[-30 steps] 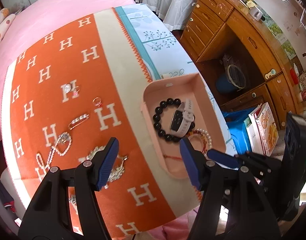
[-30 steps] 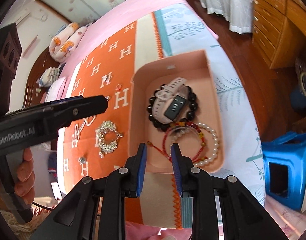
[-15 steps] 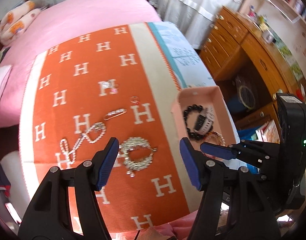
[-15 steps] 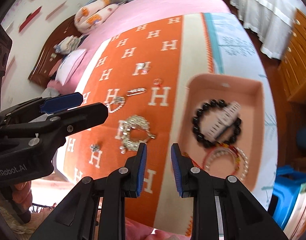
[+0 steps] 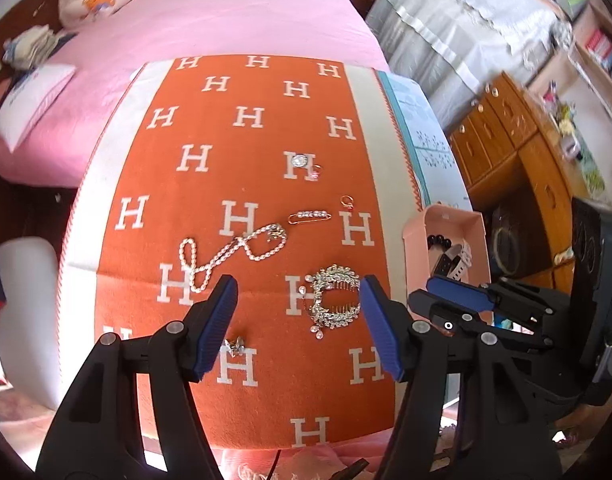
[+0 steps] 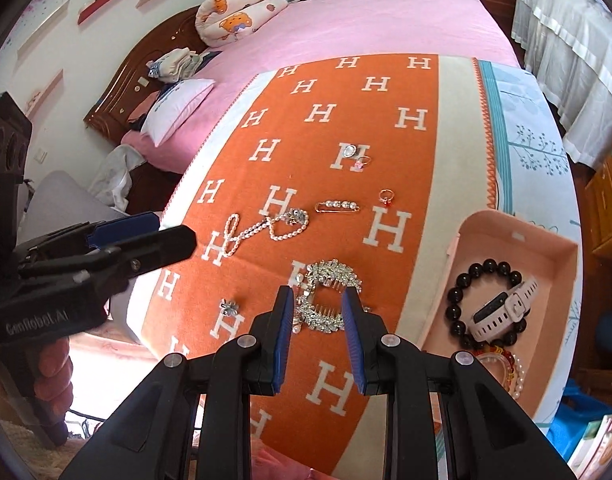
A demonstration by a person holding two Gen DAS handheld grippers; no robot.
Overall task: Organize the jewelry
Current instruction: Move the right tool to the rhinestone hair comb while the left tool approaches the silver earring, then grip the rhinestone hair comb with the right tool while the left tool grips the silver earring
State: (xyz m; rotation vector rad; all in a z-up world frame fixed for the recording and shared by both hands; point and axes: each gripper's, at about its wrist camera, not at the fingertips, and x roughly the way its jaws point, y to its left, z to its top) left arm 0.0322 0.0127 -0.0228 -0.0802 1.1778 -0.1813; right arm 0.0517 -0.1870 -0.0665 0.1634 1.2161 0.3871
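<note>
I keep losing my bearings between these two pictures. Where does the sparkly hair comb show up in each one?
Left wrist view: the hair comb lies low and right of centre, beside the right-hand blue pad.
Right wrist view: the hair comb sits low centre, just beyond the two blue pads.
Shared landmark: the pink tray, to the comb's right in both.

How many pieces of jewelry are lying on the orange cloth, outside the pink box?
7: round brooch and ring farthest away, red-stone ring, pearl pin, pearl necklace, crystal hair comb, small crystal piece nearest left. None seems hidden.
</note>
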